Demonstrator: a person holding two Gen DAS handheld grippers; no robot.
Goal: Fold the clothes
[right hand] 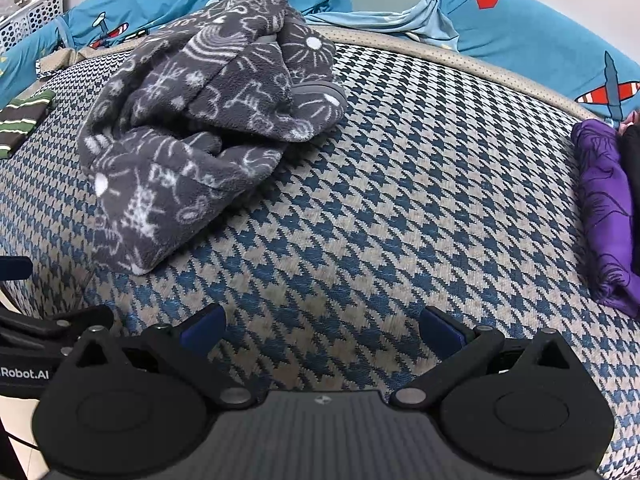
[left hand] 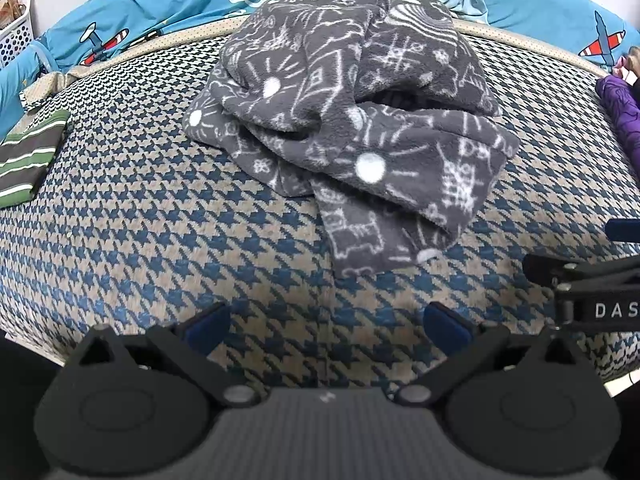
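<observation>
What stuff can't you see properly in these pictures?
- Grey fleece garment: bunched up in both views, so its own folds hide its shape and what kind it is.
- Purple garment: cut off by the right edge in both views.
- Striped green cloth: cut off by the left edge in both views.
- White basket: only a corner shows; contents too small to tell.
- Right gripper: in the left view only its side shows.

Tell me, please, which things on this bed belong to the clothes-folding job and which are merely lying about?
Part of the job:
- grey patterned fleece garment, crumpled
- striped green garment, already folded
- purple garment, at the right edge
- left gripper, open
- right gripper, open

Just lying about:
- blue aeroplane-print bedding
- white basket
- houndstooth cover
</observation>
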